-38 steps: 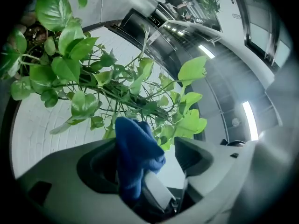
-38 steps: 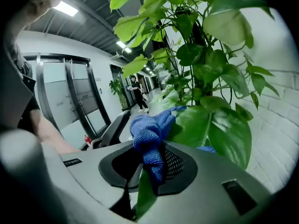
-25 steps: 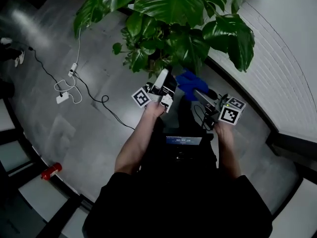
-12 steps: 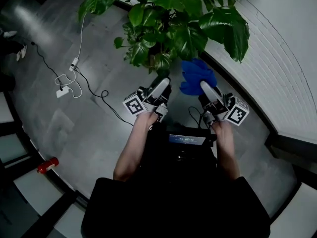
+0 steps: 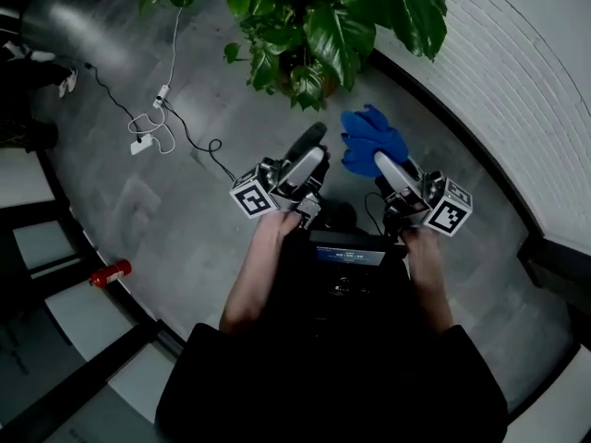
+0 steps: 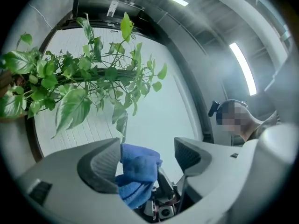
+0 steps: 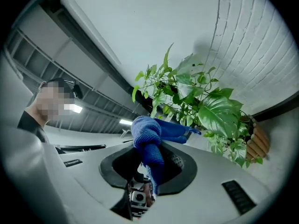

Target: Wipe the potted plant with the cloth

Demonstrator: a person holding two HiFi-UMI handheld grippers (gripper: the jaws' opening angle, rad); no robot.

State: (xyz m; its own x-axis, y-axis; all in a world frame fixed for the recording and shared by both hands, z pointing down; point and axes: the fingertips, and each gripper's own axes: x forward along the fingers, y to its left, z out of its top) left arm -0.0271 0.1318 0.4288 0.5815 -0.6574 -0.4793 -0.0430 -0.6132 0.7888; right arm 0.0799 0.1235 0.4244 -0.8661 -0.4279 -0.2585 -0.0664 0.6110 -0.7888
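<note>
The potted plant [image 5: 314,17] stands at the top of the head view, by the white brick wall; its leaves also show in the left gripper view [image 6: 70,87] and the right gripper view [image 7: 205,111]. My right gripper [image 5: 383,162] is shut on the blue cloth [image 5: 369,137], which bunches up above its jaws [image 7: 149,134]. My left gripper [image 5: 309,148] is just left of it, open. In the left gripper view the cloth [image 6: 138,169] shows in the gap between the jaws, and the pads do not press on it. Both grippers point upward, short of the foliage.
White cables and a power strip [image 5: 152,132] lie on the grey floor left of the plant. A red object [image 5: 109,273] lies at the far left. The brick wall [image 5: 517,81] curves along the right. A small screen [image 5: 346,252] sits on the person's chest.
Both grippers have drawn back from the plant's base toward the person and risen. The cloth stays in the right gripper, now apart from the leaves.
</note>
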